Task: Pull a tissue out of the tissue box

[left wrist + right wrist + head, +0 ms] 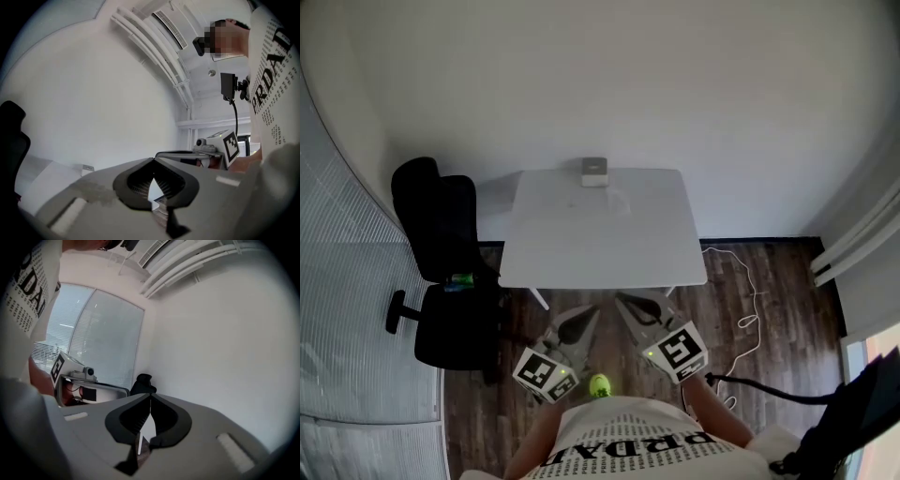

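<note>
At the table's [600, 234] far edge, a pale tissue box [594, 172] — left tool [589, 317], right tool [625, 302] pressed together.

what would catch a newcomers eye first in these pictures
A white table fills the middle of the head view, with a small tissue box at its far edge by the wall. Nearer the person, the left gripper and right gripper hang short of the table, both shut and empty. A black office chair stands at the table's left.
</note>
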### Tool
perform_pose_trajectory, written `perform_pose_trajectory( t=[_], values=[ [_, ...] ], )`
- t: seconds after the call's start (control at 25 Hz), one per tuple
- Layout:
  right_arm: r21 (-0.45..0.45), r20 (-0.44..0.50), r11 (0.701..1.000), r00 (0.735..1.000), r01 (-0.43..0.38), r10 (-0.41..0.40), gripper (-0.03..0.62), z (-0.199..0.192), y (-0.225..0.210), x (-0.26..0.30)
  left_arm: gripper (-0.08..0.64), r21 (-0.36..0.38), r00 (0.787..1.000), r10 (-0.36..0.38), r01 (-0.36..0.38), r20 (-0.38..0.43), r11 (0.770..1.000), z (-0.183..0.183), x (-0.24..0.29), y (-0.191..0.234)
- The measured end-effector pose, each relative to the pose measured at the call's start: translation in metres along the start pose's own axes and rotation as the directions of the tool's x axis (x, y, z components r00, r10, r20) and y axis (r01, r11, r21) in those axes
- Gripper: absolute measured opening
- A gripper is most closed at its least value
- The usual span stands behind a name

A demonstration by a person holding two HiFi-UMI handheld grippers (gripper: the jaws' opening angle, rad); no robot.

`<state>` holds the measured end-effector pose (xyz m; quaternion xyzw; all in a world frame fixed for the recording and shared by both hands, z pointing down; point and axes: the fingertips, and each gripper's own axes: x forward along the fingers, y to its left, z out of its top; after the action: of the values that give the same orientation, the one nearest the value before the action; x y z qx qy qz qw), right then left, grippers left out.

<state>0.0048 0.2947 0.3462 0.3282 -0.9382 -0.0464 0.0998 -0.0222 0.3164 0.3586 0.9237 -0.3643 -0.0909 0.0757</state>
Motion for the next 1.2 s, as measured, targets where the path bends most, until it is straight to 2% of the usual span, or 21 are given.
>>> perform_pose_trajectory(
  t=[0.16, 0.6, 0.92, 1.2],
  values=[
    [0.017, 0.019, 1.000, 1.000, 0.025, -0.025, 0.009, 0.005, -0.015, 0.021, -0.006, 0.015, 1.000, -0.023, 0.023, -0.011, 1.000, 0.004, 0.013, 0.025],
    [-0.005, -0.041, 0.999, 0.998, 0.043, -0.043, 0.009, -0.016, -0.075, 0.055, -0.006, -0.016, 0.999, -0.014, 0.013, -0.045, 1.000, -0.005, 0.058, 0.072],
    [-0.006, -0.025, 1.000, 1.000, -0.014, 0.014, 0.009, -0.022, -0.143, 0.101, -0.006, -0.017, 0.997, 0.057, -0.058, -0.051, 0.998, -0.005, 0.113, 0.125],
    [-0.004, -0.010, 1.000, 0.999, -0.030, 0.030, 0.009, -0.022, -0.219, 0.135, -0.006, 0.008, 0.996, 0.067, -0.066, -0.055, 0.998, 0.000, 0.184, 0.169]
  ],
)
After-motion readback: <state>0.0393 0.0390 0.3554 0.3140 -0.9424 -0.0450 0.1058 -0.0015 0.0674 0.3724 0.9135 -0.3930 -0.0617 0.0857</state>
